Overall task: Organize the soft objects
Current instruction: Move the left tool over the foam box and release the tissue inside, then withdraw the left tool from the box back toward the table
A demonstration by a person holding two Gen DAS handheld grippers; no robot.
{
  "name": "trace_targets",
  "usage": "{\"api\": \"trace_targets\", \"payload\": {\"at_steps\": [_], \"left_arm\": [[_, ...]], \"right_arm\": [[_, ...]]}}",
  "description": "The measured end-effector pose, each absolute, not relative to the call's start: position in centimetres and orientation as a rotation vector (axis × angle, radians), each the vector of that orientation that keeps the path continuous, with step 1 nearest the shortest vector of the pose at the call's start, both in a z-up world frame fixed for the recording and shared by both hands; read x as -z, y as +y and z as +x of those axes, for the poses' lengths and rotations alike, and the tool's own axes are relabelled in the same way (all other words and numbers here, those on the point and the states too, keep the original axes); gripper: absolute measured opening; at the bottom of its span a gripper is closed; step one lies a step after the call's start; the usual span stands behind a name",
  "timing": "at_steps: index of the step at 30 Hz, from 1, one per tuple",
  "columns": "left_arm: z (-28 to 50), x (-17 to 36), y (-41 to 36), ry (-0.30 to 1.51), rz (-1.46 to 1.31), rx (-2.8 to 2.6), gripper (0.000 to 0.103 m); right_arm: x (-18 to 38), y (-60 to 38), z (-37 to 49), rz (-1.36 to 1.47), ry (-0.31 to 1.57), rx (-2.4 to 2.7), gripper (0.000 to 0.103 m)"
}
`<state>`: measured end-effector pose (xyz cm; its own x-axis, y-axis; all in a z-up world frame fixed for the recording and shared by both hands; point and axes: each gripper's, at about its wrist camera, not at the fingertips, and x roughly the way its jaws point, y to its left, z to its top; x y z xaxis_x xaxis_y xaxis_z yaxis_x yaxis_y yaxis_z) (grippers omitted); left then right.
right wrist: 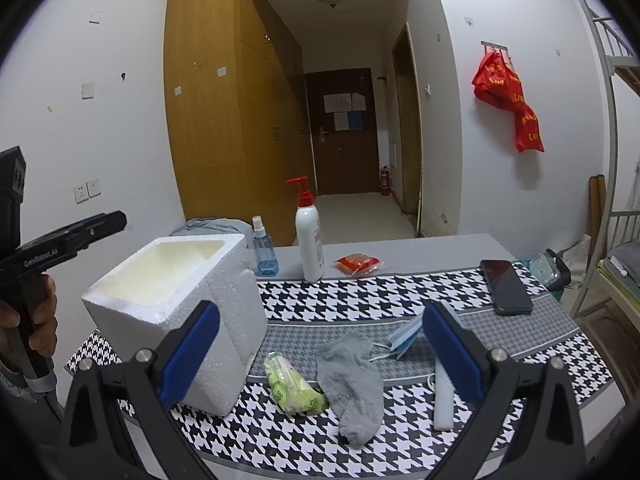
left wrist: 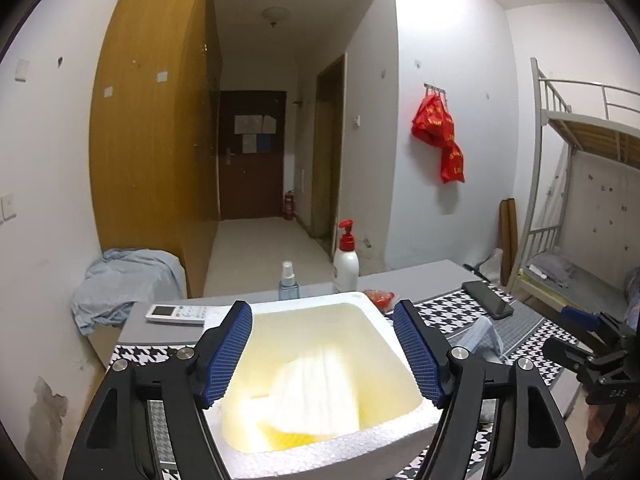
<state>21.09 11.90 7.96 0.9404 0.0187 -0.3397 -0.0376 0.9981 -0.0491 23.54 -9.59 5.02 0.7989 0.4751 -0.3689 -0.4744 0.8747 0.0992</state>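
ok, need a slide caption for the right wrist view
Open right gripper above grey sock, green packet and face mask beside foam box.

1. Left gripper (left wrist: 323,354): jaws wide apart, nothing between pads, pointing fwd and down.
2. Right gripper (right wrist: 320,354): jaws wide apart, empty, held level w/ slight downward tilt.

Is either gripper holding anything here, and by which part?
Nothing held. Left gripper is open above the foam box; right gripper is open above the gray sock.
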Motion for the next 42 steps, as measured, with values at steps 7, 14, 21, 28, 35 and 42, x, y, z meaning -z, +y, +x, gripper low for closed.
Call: {"api": "trace_targets", "payload": {"at_steps": [7,14,21,28,35,42], "left_arm": [[19.9,-8.1,11.5,0.309,-0.083,0.005,0.101],[18.6,-8.6,10.2,0.29,-0.066,0.021,0.102],[17.1,-9.1,9.0,0.27,-0.069,0.026,0.102],[15.5,-9.5,8.1,0.256,-0.076,0.014,0.102],[13.9,-9.6,6.5,0.236,-0.063,-0.001,0.102],[13.2,-8.7,4.6,0.231,-0.061,-0.008,0.102]], "right_arm": [[-4.9,-10.2,23.4,0.011,0.398,-0.499,0.102],[-5.0,-10.9,22.6,0.011,0.387,-0.493,0.102],[-5.4,-12.0,21.5,0.016,0.374,-0.483,0.102],[-6.1,-12.9,20.2,0.008,0.35,-0.494,0.102],[-6.4,-14.3,18.6,0.007,0.324,-0.502,0.102],[-5.9,-15.4,17.6,0.009,0.31,-0.509,0.102]]}}
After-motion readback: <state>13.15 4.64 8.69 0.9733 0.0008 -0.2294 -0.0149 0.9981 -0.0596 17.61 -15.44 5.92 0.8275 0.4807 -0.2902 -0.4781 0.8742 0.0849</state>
